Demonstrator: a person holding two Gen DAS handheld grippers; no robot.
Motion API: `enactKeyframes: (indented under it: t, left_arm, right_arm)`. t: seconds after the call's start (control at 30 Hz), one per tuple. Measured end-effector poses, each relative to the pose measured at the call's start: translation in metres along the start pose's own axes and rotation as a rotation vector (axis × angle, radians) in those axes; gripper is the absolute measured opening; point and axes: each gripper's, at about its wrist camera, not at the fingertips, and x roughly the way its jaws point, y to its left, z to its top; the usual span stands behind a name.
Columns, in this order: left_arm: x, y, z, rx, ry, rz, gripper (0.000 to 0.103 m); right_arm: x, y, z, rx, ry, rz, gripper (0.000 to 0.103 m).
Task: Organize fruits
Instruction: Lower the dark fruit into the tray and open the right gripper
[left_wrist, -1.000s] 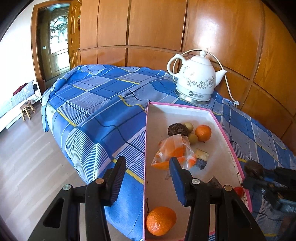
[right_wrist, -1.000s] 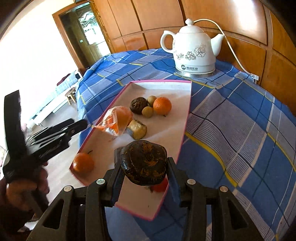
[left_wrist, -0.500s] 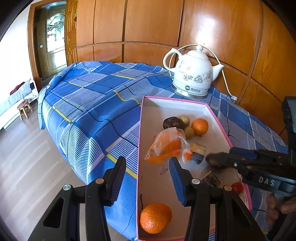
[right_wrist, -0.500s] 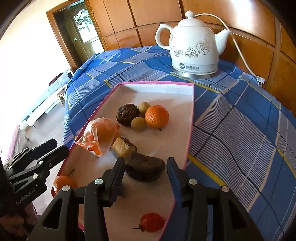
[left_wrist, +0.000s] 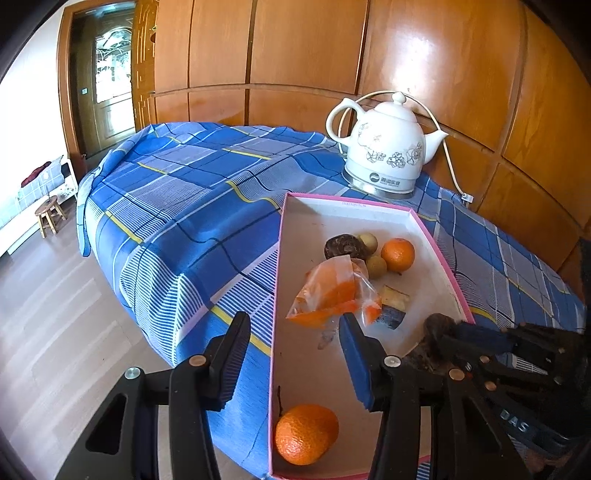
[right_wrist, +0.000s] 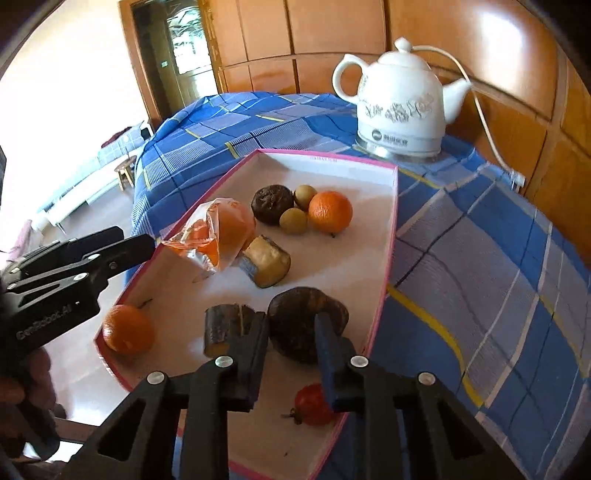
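We see a bed (left_wrist: 192, 206) in blue plaid carrying a white kettle (right_wrist: 400, 107) and a pink-rimmed tray (right_wrist: 388, 236) of fruits. Right claw (right_wrist: 291, 332) jaws nearly shut, seemingly pinching a dark wrinkled fruit (right_wrist: 299, 314) resting in the tray's near end. Left claw (left_wrist: 293, 339) partly open, empty, straddling the tray's left rim near a bagged orange (left_wrist: 332, 291).

A second ago the right gripper (right_wrist: 290, 332) held the dark wrinkled fruit (right_wrist: 304, 317) up above the near edge of the pink-rimmed tray (right_wrist: 391, 236). Now the fruit lies on the tray floor near its right edge, beside a dark cut piece (right_wrist: 225, 326). The jaws have narrowed and stand around the fruit's near side.
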Motion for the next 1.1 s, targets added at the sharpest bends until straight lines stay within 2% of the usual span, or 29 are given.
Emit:
enactKeyframes:
  t: [0.23,0.47,0.67,1.1]
  left_arm:
    - [-0.001,-0.008,-0.003,0.022,0.004,-0.011,0.051]
    - [-0.004,-0.011,-0.004,0.028,-0.004,-0.015,0.053]
    - [-0.008,-0.014,-0.005,0.035,-0.013,-0.022,0.053]
    - [-0.018,-0.019,-0.006,0.038,-0.037,-0.030,0.056]
  right_arm:
    - [0.011,0.003,0.013,-0.010,-0.022,-0.015,0.025]
    - [0.006,-0.004,0.008,0.050,-0.014,0.024,0.027]
    - [-0.004,-0.004,0.004,0.072,-0.033,0.020,0.028]
    - [-0.031,0.007,-0.007,0.056,-0.087,-0.063,0.029]
